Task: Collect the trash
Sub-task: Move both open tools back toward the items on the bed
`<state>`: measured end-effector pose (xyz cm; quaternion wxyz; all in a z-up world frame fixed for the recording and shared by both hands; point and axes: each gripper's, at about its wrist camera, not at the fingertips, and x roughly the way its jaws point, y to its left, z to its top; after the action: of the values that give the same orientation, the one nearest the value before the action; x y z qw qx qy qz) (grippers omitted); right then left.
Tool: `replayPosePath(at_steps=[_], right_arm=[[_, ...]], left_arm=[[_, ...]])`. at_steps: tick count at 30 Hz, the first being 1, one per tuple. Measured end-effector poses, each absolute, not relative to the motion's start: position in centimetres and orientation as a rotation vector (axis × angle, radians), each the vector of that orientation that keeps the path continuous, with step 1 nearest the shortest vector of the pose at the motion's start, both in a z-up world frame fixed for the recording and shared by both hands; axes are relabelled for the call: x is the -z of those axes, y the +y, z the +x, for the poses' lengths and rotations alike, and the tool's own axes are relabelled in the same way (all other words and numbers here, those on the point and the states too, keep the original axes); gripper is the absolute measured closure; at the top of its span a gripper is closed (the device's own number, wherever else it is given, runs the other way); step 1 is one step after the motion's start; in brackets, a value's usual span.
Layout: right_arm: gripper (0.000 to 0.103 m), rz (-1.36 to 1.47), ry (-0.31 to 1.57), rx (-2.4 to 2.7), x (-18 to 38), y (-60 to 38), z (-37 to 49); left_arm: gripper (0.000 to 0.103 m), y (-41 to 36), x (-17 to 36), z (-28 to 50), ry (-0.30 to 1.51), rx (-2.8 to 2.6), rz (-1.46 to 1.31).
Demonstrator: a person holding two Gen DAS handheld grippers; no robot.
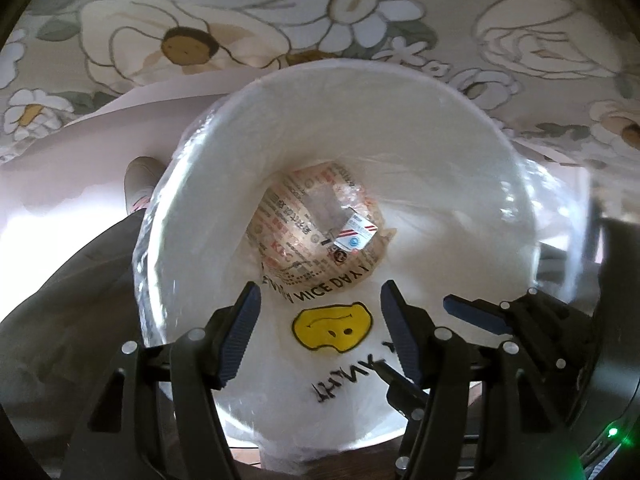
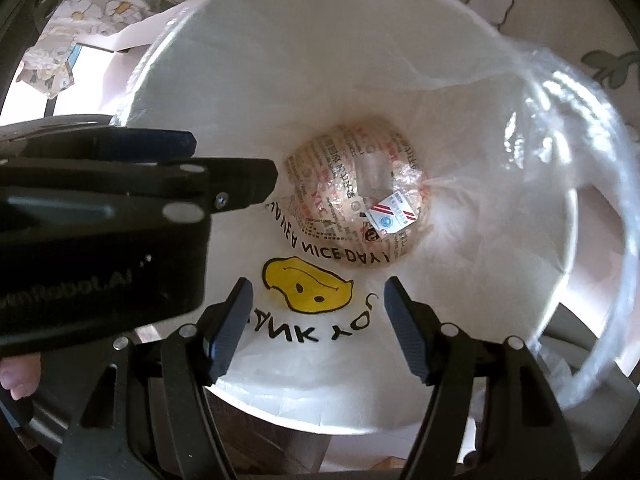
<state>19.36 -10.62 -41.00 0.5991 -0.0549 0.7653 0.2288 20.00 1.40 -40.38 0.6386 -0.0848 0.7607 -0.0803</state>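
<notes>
I look straight down into a white round bin (image 1: 400, 92) lined with a clear plastic bag (image 1: 332, 360) that bears a yellow smiley face and black lettering. At the bottom lies a crumpled printed paper wrapper (image 1: 316, 224) with a white sticker on it. My left gripper (image 1: 320, 292) hangs open over the near inner wall, nothing between its pads. The right gripper's fingers (image 1: 476, 314) show close beside it. In the right wrist view the same wrapper (image 2: 356, 188) lies in the bin (image 2: 280, 20). My right gripper (image 2: 320, 284) is open and empty, with the left gripper's fingers (image 2: 240, 184) at its left.
A floral-patterned surface (image 1: 320, 8) surrounds the bin. A shoe (image 1: 140, 184) and a dark trouser leg (image 1: 60, 288) of a person are at the bin's left. Loose bag plastic (image 2: 580, 120) bulges over the right rim. A hand (image 2: 18, 380) shows at the left edge.
</notes>
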Motion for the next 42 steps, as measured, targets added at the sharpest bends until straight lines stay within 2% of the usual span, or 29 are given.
replayPosePath(at_steps=[9,18,21,26,29,34,42], right_arm=[[0.035,-0.168,1.677,-0.574,33.5,-12.0,18.7],[0.035,-0.19,1.456,-0.588,22.0,-13.6,19.3],[0.035,-0.172,1.369,-0.574,17.6,-14.5,20.3],[0.035,-0.168,1.218,-0.529,10.9,-15.9,22.2],[0.029,-0.16,1.145,-0.503,7.9,-16.7,23.6],[0.025,-0.131,1.032,-0.477,4.4,-17.6,25.5],[0.022,-0.132,0.877,-0.456,1.1,-18.0,30.2]], left_arm=[[0.038,1.7,32.8,17.7,1.592,0.257,-0.085],[0.038,3.4,21.6,16.9,1.364,0.291,0.021],[0.032,3.6,17.9,17.2,1.277,0.299,0.039],[0.028,4.0,12.8,18.8,1.171,0.308,0.066],[0.023,4.0,10.0,20.2,1.102,0.292,0.091],[0.013,3.3,7.2,22.1,1.03,0.309,0.112],[0.012,2.2,5.6,26.6,0.949,0.311,0.162]])
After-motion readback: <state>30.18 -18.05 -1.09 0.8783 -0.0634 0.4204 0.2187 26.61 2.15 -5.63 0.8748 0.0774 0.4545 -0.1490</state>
